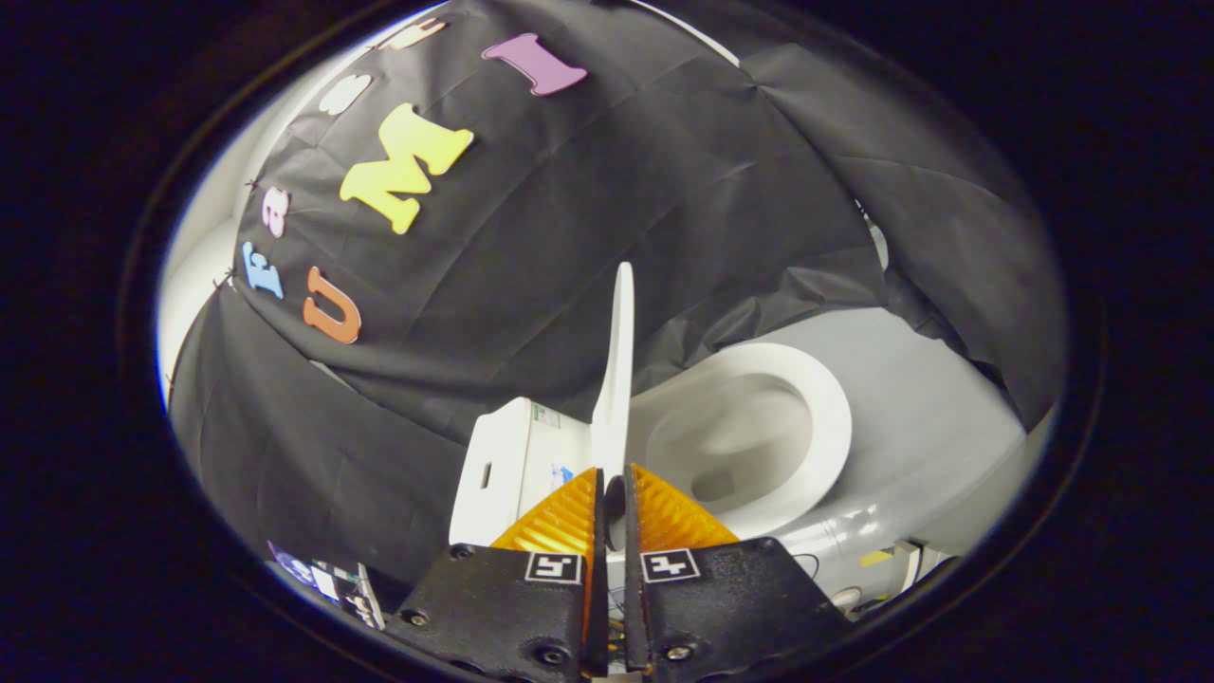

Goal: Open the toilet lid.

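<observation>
The toilet lid (618, 360) stood raised and seen edge-on, a thin white slab rising from just ahead of the gripper (614, 479), whose two fingers were drawn close together on either side of the lid's lower edge. The narrow gap between the fingertips was taken up by that edge, and both fingers appeared to press on it, so the gripper was clenched on the lid. To one side of the upright lid sat the white cistern (512, 465), a boxy block with a small dark slot in its face and a small sticker near its top. To the other side lay the toilet seat (825, 417), down on the bowl, its white oval ring fully exposed and the pale hollow of the bowl (735, 446) visible within it. The whole scene appeared tilted, with the toilet lying at a slant. The grey floor (929, 427) spread beyond the seat. Black cloth (664, 209) draped behind the toilet formed the booth's wall. Some small cluttered items (322, 579) showed beside the gripper's body near the cistern, too blurred to identify.
</observation>
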### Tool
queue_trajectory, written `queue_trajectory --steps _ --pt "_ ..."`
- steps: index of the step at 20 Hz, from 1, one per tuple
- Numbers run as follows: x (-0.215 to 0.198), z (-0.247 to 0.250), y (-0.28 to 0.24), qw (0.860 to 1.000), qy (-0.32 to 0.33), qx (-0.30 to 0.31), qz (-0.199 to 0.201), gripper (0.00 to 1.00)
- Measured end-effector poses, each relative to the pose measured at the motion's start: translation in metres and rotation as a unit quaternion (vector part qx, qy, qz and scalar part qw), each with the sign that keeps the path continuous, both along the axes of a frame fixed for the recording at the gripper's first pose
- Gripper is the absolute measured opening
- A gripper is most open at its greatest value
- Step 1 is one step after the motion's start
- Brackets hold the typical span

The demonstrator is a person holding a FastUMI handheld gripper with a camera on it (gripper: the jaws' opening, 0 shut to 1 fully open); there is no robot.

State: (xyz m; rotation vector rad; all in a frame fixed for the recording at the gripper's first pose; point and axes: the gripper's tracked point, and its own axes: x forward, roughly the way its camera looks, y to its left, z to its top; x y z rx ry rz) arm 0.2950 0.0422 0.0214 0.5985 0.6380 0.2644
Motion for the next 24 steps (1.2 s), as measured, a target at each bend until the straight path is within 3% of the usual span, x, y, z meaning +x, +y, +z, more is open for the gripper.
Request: queue_trajectory --steps 24 --pt "-0.010 0.046 0.091 0.995 -0.041 -0.084 0.019 0.12"
